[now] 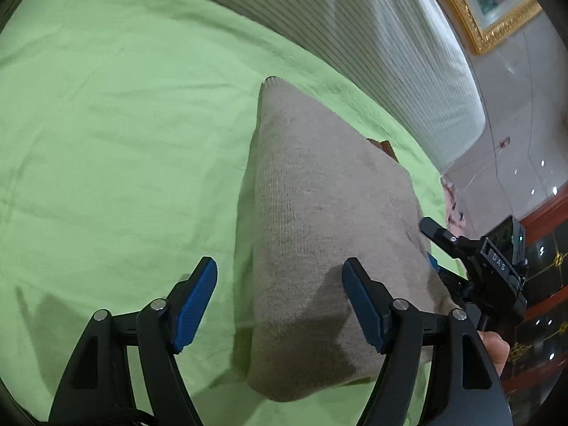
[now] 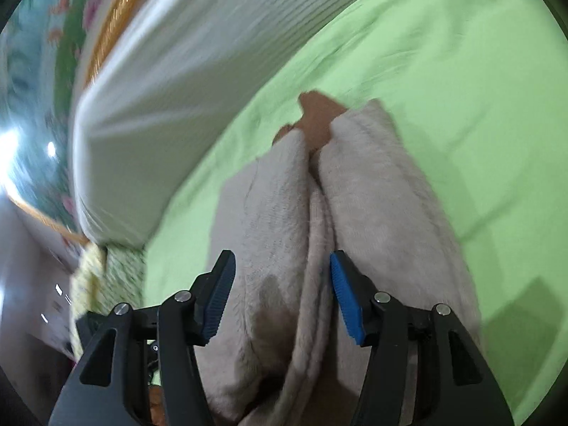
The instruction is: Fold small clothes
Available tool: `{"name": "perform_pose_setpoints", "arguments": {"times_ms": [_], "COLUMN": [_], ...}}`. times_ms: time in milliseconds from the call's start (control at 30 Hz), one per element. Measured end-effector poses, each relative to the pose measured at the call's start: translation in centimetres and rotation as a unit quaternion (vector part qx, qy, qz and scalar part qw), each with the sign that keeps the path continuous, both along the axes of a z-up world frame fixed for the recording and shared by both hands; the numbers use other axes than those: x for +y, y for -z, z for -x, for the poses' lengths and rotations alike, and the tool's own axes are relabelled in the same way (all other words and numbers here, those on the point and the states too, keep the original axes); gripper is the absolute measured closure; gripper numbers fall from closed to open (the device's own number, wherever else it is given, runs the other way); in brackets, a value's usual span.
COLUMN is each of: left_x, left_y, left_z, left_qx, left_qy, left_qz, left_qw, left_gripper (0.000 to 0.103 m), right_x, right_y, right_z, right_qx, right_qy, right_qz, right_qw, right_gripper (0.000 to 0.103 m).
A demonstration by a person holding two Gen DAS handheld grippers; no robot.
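One folded beige knitted garment (image 1: pixel 319 234) lies on the light green sheet (image 1: pixel 117 135) that covers the bed, near the edge where one white ribbed cushion (image 1: pixel 383 53) stands behind it. In the right wrist view the same garment (image 2: pixel 355 213) shows two fleecy folded halves meeting along a central seam, with an orange-brown patch (image 2: pixel 319 113) showing at its far end.

The left gripper (image 1: pixel 280 301) hangs over the near end of the garment, its jaws spread wide, two blue pads clear of the cloth. The right gripper (image 2: pixel 282 294) also has its jaws parted, with the knit below and between them, not pinched; from the left wrist it (image 1: pixel 472 259) shows at the garment's right edge. One gilt picture frame (image 1: pixel 472 10) leans beyond the cushion.
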State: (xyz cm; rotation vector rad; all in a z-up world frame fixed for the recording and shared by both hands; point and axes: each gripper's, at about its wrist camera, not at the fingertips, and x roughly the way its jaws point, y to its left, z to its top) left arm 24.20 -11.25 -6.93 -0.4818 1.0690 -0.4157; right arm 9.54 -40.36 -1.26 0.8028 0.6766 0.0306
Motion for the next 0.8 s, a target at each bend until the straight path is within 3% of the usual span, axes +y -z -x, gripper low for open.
{"name": "perform_pose_setpoints", "arguments": {"times_ms": [133, 167, 200, 267, 433, 500, 567, 667, 800], "left_x": [-0.3, -0.3, -0.3, -0.6, -2.6, -3.6, -4.8, -5.5, -5.6], "left_y": [1.3, 1.3, 1.2, 0.6, -1.7, -2.1, -1.7, -0.9, -0.3], "left_z": [-0.2, -0.2, -0.2, -0.3, -0.9, -0.8, -0.9, -0.8, -0.9], "left_qx": [0.007, 0.009, 0.008, 0.004, -0.019, -0.032, -0.034, -0.026, -0.017], "left_qy": [-0.003, -0.005, -0.008, -0.004, 0.021, 0.028, 0.036, 0.043, 0.048], "left_qz": [0.003, 0.004, 0.002, -0.005, -0.009, -0.022, -0.053, -0.054, -0.045], "left_qw": [1.0000, 0.9999, 0.9999, 1.0000, 0.9996, 0.9989, 0.9973, 0.9973, 0.9977], "left_gripper": [0.023, 0.023, 0.023, 0.023, 0.021, 0.021, 0.021, 0.021, 0.018], "right_x": [2.1, 2.6, 3.0, 3.6, 3.1, 2.4, 0.6, -1.8, -3.3], "right_y": [-1.1, -1.3, -1.6, -2.8, -8.7, -9.8, -7.7, -2.6, 0.3], "right_z": [-2.8, -3.4, -3.9, -4.1, -1.0, 0.7, 0.6, -0.3, 0.4], "right_qx": [0.027, 0.031, 0.037, 0.024, -0.081, -0.106, -0.071, -0.007, -0.016], "right_qy": [-0.035, -0.041, -0.046, -0.050, -0.035, -0.014, -0.007, -0.002, 0.012], "right_qz": [0.086, 0.106, 0.125, 0.150, 0.181, 0.212, 0.197, 0.167, 0.125], "right_qw": [0.995, 0.993, 0.990, 0.987, 0.979, 0.971, 0.978, 0.986, 0.992], "right_gripper": [0.045, 0.057, 0.084, 0.086, 0.088, 0.088, 0.088, 0.086, 0.086]}}
